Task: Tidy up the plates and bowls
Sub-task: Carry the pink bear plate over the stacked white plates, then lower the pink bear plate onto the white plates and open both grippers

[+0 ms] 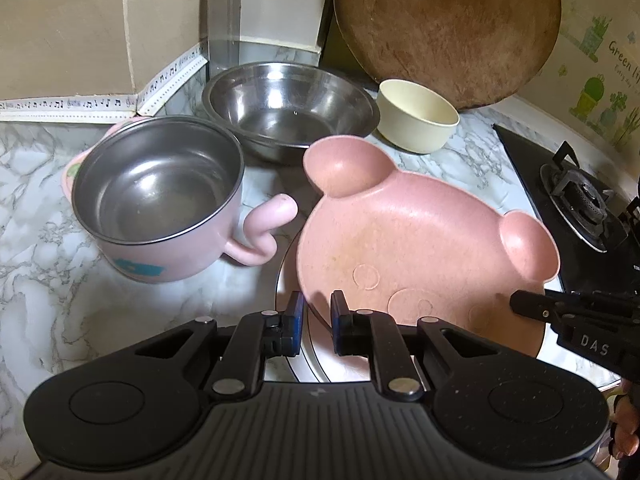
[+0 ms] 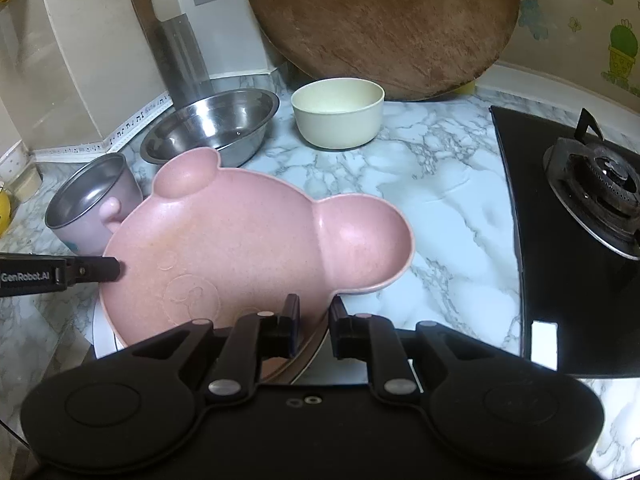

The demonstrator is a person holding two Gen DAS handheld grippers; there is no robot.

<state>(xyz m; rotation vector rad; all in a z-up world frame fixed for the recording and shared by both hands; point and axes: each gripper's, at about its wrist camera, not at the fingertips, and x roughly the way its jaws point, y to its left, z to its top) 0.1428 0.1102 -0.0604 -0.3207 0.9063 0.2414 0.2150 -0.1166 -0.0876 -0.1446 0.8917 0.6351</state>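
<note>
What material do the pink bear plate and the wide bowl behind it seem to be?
Pink bear plate: likely matte plastic or wheat-straw composite; it looks speckled and dull. Wide bowl: stainless steel, polished; it shows bright reflections.

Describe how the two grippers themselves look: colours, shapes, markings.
Both are matte black. The left gripper has a ribbed body, two round discs, silver rivets on its linkage bars and blue pads on its fingers. The right gripper is built alike, its body smooth. White lettering on their sides reads "GenRobot.AI" on the left and "DAS" on the right.
</note>
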